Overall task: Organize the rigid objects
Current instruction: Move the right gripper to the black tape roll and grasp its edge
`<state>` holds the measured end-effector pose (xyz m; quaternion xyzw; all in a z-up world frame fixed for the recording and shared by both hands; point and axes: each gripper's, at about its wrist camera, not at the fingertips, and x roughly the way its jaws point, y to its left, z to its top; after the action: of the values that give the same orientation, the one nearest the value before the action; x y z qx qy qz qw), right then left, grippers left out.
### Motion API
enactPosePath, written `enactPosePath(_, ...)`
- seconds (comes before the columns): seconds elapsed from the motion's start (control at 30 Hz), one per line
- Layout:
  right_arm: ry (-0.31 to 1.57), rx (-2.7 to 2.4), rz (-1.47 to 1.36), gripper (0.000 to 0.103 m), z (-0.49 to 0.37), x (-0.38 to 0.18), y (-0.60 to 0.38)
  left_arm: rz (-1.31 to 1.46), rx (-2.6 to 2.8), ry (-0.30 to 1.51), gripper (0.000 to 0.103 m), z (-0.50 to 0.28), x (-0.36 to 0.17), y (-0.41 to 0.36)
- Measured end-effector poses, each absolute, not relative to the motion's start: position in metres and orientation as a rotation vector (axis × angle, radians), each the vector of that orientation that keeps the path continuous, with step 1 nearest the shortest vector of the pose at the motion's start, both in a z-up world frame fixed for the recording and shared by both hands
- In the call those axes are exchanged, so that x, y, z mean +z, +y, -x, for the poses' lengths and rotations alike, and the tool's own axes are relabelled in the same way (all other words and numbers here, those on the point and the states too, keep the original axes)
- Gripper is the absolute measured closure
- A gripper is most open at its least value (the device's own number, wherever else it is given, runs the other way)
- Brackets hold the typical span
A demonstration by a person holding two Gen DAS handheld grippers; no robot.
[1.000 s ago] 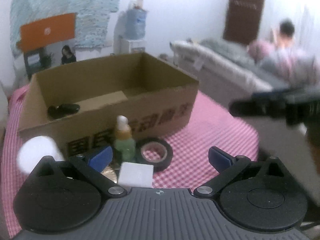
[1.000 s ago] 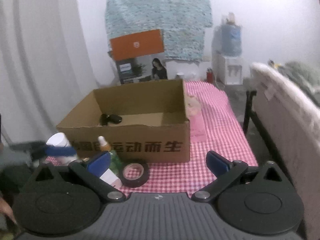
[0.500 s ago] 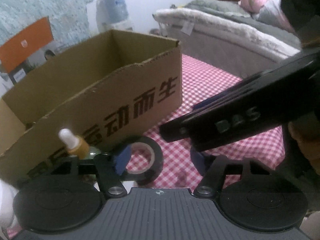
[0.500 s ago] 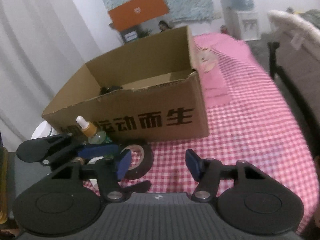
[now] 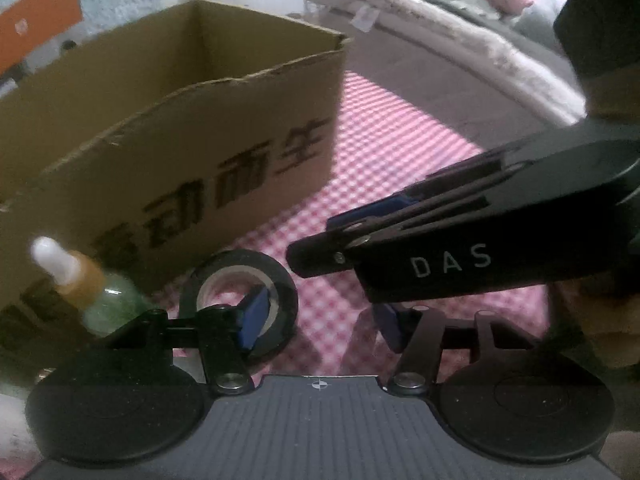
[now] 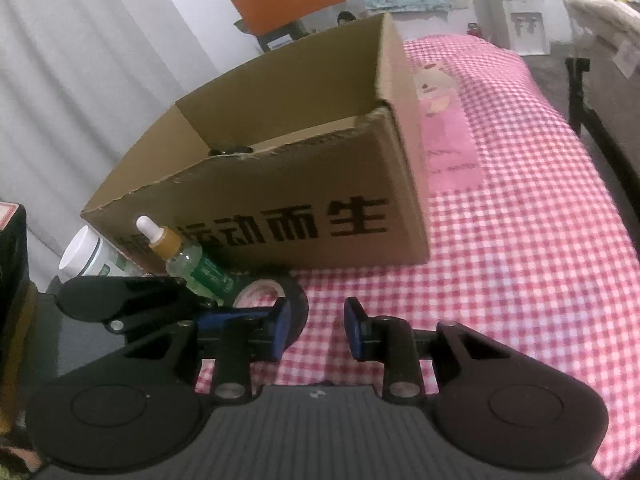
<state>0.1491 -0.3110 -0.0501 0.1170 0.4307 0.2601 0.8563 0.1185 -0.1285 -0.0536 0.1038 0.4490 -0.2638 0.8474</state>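
A black tape roll (image 5: 240, 300) lies on the pink checked cloth in front of the open cardboard box (image 5: 192, 128). My left gripper (image 5: 320, 324) is open low over the cloth, its left finger over the roll's hole, its right finger beside the roll. My right gripper (image 6: 316, 328) is open and empty right of the roll (image 6: 276, 296); it crosses the left wrist view (image 5: 400, 240). A green dropper bottle (image 6: 188, 260) stands left of the roll. A dark object (image 6: 230, 151) lies inside the box (image 6: 280, 184).
A white-lidded jar (image 6: 90, 252) stands left of the bottle. A pink paper strip (image 6: 444, 136) lies right of the box. A bed (image 5: 460, 36) and a person are at the far right. The table edge drops off at the right (image 6: 600, 184).
Both grippers have dropped lower and closer to the tape roll and box. Both sets of fingers have narrowed. The left finger now sits over the roll's hole.
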Motion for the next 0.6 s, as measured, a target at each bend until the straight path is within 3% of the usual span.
enactPosePath(0.27, 0.916, 0.484, -0.266, 0.072, -0.129, -0.053, -0.339, -0.245, -0.651, 0.867, 0.043, -0.092, -0.045, -0.14)
enactPosePath(0.43, 0.917, 0.484, -0.252, 0.072, -0.128, -0.048, -0.343, -0.354, -0.563, 0.803, 0.026, -0.084, -0.039, -0.142)
enactPosePath(0.6, 0.939, 0.52, -0.203, 0.071, -0.134, -0.051, -0.326, -0.437, -0.514, 0.831, 0.02, -0.087, -0.047, -0.145)
